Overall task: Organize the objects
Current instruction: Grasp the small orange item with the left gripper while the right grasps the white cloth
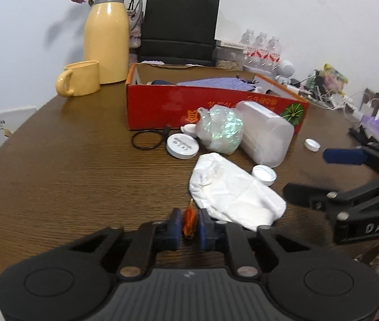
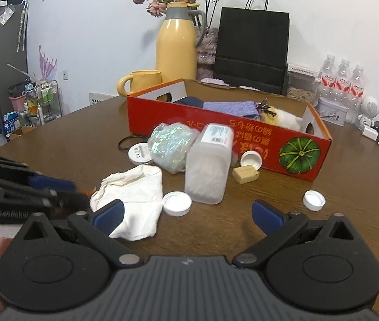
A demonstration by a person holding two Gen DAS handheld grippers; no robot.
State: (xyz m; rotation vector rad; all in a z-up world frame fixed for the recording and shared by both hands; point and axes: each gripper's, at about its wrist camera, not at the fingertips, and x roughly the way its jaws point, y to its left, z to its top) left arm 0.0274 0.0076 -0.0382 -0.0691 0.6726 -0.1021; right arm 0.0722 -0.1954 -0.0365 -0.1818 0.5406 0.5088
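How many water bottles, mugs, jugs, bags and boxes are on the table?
Water bottles: 3
Mug: 1
Jug: 1
Bag: 1
Box: 1
Total: 7

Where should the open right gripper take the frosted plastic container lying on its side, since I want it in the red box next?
Probably across the frosted plastic container's narrow sides, near its near end, coming from the table's front edge. It lies lengthwise towards the right gripper, with the white cap beside that end.
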